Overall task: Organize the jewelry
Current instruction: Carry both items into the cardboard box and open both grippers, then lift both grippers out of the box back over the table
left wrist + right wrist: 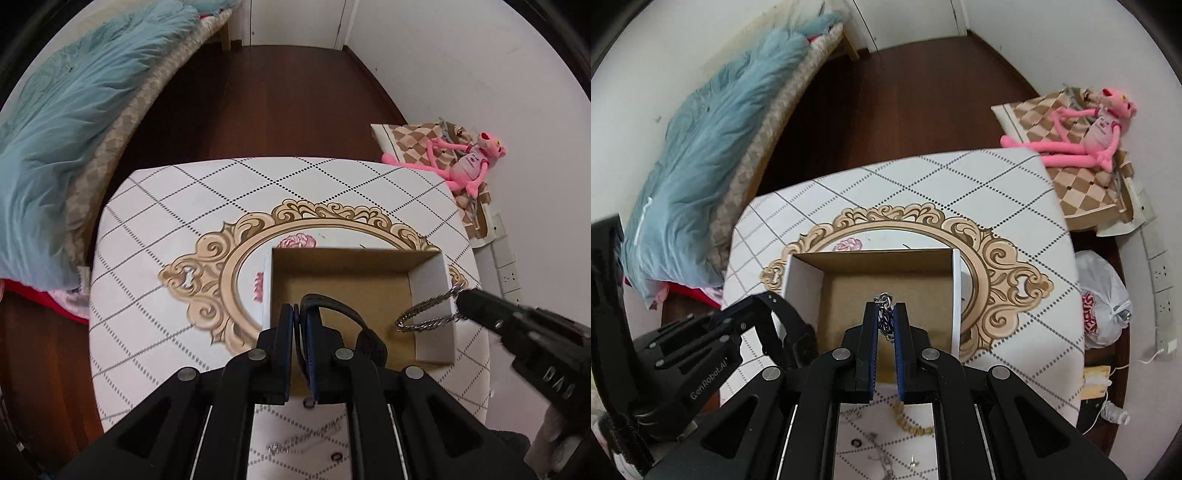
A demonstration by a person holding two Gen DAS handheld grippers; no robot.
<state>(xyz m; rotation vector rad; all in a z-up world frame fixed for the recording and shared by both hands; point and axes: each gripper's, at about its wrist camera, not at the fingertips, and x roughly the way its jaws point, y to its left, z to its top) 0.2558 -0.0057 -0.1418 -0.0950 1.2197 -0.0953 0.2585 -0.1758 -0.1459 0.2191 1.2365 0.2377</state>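
Over open box (886, 258), gripper-held chain (885, 314)

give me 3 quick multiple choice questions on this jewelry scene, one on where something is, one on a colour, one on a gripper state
1. Where is the silver chain bracelet?
A. flat on the floor
B. pinched in the right gripper over the cardboard box
C. on the plush toy

2. What colour is the plush toy near the wall?
A. green
B. black
C. pink

3. What is the state of the left gripper?
A. shut on a black strap
B. wide open and empty
C. shut on the plush toy

Answers:
1 B: the right wrist view shows chain links between the closed fingers, with the box's open interior just beyond.
2 C: both views show a pink figure lying on a checkered cushion.
3 A: the left wrist view shows its fingers pressed on a black band that loops over the box.
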